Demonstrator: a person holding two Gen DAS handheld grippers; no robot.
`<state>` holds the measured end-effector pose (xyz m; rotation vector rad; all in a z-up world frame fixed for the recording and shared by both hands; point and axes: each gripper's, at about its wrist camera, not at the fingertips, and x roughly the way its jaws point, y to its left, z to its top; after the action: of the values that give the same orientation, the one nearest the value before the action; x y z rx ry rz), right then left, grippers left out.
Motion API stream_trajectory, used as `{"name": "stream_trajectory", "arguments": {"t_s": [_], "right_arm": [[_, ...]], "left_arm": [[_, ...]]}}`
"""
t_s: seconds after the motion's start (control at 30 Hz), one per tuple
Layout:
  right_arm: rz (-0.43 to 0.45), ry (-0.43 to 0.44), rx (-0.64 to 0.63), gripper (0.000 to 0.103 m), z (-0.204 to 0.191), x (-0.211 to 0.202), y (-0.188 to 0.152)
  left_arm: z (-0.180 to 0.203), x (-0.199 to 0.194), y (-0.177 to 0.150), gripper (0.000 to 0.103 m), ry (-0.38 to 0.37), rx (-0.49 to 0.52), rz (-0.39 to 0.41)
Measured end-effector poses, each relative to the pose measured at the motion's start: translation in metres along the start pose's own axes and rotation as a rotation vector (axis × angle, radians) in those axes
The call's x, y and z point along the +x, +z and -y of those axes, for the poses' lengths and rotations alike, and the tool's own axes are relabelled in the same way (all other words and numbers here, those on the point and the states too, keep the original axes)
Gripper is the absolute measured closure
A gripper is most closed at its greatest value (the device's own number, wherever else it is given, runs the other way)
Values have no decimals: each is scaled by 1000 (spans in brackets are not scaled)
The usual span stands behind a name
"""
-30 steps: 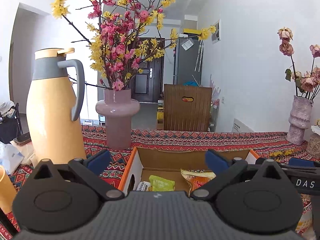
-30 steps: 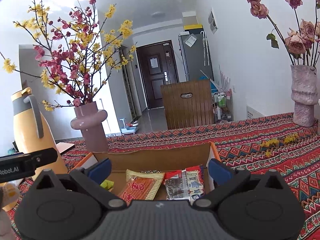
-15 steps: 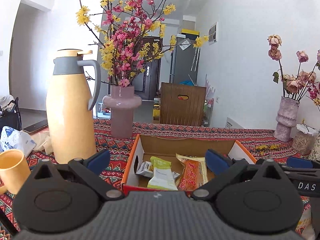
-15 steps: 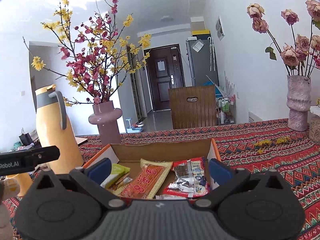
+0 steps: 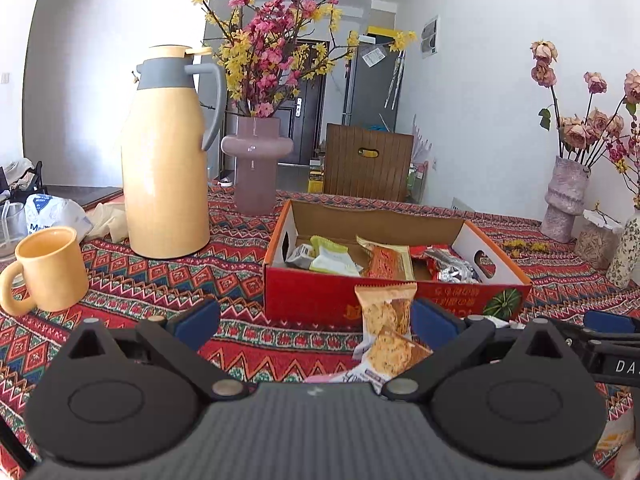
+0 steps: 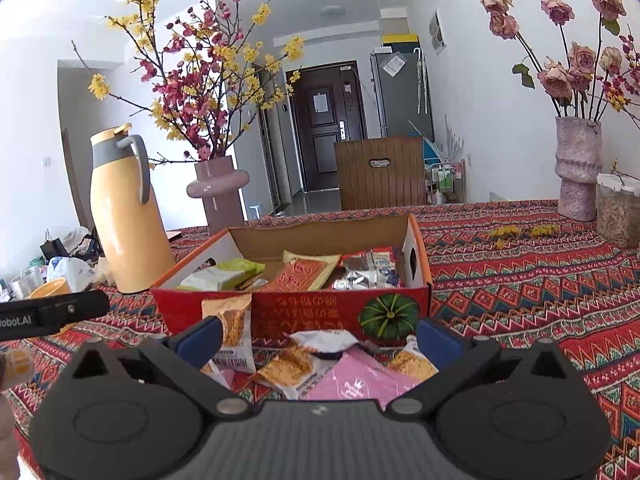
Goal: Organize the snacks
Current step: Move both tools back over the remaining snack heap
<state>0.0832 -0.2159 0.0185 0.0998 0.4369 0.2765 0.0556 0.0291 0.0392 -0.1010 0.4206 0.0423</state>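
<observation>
Two grippers hover low over the table, which is covered by a red patterned cloth. The left gripper has its fingers spread wide and grasps nothing; the right gripper is likewise released, fingers well apart. Directly ahead of both, loose snack packets lie on the cloth just in front of the box: orange cracker packs and a pink packet. Behind them stands the open red cardboard box, a pumpkin printed on its front wall. Inside it lie further snacks: a green-and-white packet, an orange-red packet and a silver wrapper. Left of the box sit a yellow mug and a tall yellow thermos jug. Behind the jug stands a mauve vase of pink and yellow blossoms. At the far right, near the white wall, a textured vase of dried roses stands. Beyond the table are a brown wooden chair back, a grey refrigerator and a dark door.
</observation>
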Motion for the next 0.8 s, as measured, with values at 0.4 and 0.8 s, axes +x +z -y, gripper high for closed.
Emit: {"name": "stream_trajectory", "arguments": {"t_s": [0.4, 0.8], "right_arm": [[-82, 13, -17, 0, -4, -23, -43], [-147, 32, -74, 0, -18, -38, -73]], "left_arm": [[-5, -20, -35, 0, 22, 1, -76], [-22, -48, -66, 0, 17, -8, -85]]}}
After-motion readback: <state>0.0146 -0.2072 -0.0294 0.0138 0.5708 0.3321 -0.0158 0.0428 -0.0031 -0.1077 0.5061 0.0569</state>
